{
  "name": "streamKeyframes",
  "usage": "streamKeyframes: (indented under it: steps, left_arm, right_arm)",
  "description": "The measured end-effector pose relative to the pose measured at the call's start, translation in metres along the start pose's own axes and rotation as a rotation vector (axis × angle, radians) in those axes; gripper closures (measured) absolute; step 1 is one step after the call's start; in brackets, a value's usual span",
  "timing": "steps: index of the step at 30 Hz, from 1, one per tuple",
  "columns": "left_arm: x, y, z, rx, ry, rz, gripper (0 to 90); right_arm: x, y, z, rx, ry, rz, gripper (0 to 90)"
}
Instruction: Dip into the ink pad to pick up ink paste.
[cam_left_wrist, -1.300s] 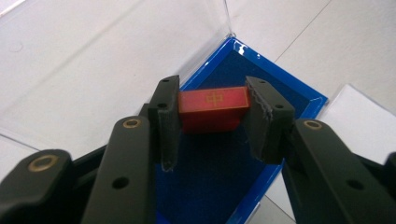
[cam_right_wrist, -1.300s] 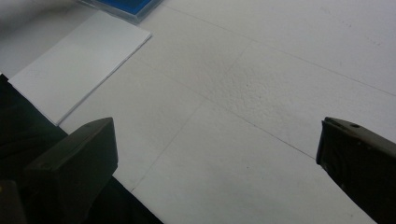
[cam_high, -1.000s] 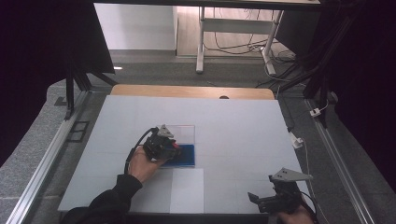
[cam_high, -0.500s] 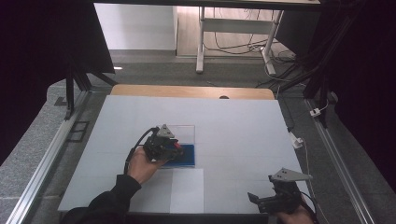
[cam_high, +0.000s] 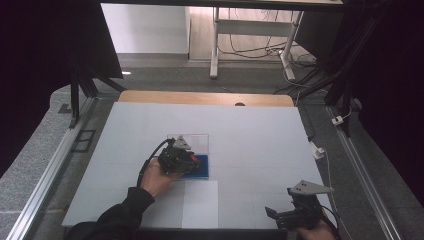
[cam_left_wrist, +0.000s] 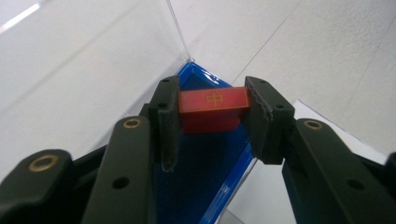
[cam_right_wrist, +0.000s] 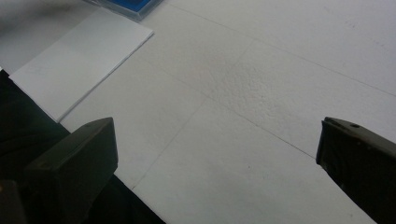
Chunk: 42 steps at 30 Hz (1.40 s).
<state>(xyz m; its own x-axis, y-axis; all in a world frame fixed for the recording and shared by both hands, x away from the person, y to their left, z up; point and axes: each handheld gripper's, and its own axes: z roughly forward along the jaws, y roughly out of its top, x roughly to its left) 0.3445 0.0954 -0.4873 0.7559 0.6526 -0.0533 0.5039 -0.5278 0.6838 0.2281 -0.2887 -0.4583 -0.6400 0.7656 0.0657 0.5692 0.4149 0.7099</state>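
My left gripper (cam_left_wrist: 210, 112) is shut on a small red block (cam_left_wrist: 212, 108) with a gold mark on its top face. It holds the block just above a blue tray (cam_left_wrist: 201, 186) with a clear lid standing open behind it. In the high view the left gripper (cam_high: 186, 159) sits over the blue tray (cam_high: 200, 166) near the middle of the white table. My right gripper (cam_high: 280, 216) rests low at the table's front right, jaws wide open with nothing between them. Its own view shows bare table between its fingers (cam_right_wrist: 74, 158).
A white sheet of paper (cam_high: 200, 204) lies on the table in front of the blue tray, also as white paper (cam_right_wrist: 79, 60) in the right gripper view. The table's wooden far edge (cam_high: 205, 97) and metal side rails (cam_high: 45, 170) bound the surface.
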Motion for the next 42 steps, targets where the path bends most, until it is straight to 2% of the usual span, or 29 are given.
streamKeyframes:
  steps: [5, 9, 13, 17, 20, 25, 29, 33, 36, 40, 42]
  left_arm:
    - [-0.003, 0.000, 0.009, 0.018, 0.008, 0.016, 57.7]
    - [-0.005, -0.001, 0.013, 0.026, 0.019, 0.003, 57.8]
    - [-0.009, 0.000, 0.014, 0.037, 0.041, 0.007, 58.0]
    - [-0.008, 0.000, 0.015, 0.041, 0.039, -0.008, 58.2]
    - [-0.010, 0.000, 0.015, 0.046, 0.047, 0.001, 58.3]
    - [-0.017, 0.000, 0.016, 0.047, 0.087, 0.035, 58.4]
    - [-0.008, -0.001, 0.015, 0.042, 0.037, -0.005, 58.4]
    - [-0.005, -0.001, 0.016, 0.039, 0.020, -0.023, 58.5]
    - [-0.007, -0.001, 0.016, 0.042, 0.030, -0.012, 58.5]
    - [-0.016, 0.001, 0.017, 0.048, 0.079, 0.023, 58.5]
    - [-0.013, 0.001, 0.017, 0.048, 0.066, 0.014, 58.4]
  right_arm:
    - [0.000, 0.000, 0.000, 0.003, 0.000, -0.005, 0.0]
    - [0.000, 0.000, 0.000, 0.003, 0.001, -0.006, 0.0]
    - [0.000, 0.000, 0.000, 0.005, 0.002, -0.010, 0.0]
    - [0.001, 0.000, 0.000, 0.006, 0.001, -0.011, 0.0]
    - [0.001, 0.000, 0.001, 0.008, 0.000, -0.011, 0.0]
    - [0.001, 0.000, 0.001, 0.011, 0.000, -0.011, 0.0]
    - [0.002, 0.000, 0.001, 0.012, -0.001, -0.012, 0.0]
    - [0.001, 0.000, 0.001, 0.010, -0.001, -0.009, 0.0]
    - [0.001, -0.001, 0.000, 0.013, -0.002, -0.010, 0.0]
    - [0.001, -0.001, 0.000, 0.015, -0.003, -0.009, 0.0]
    - [0.001, -0.001, 0.000, 0.013, -0.002, -0.008, 0.0]
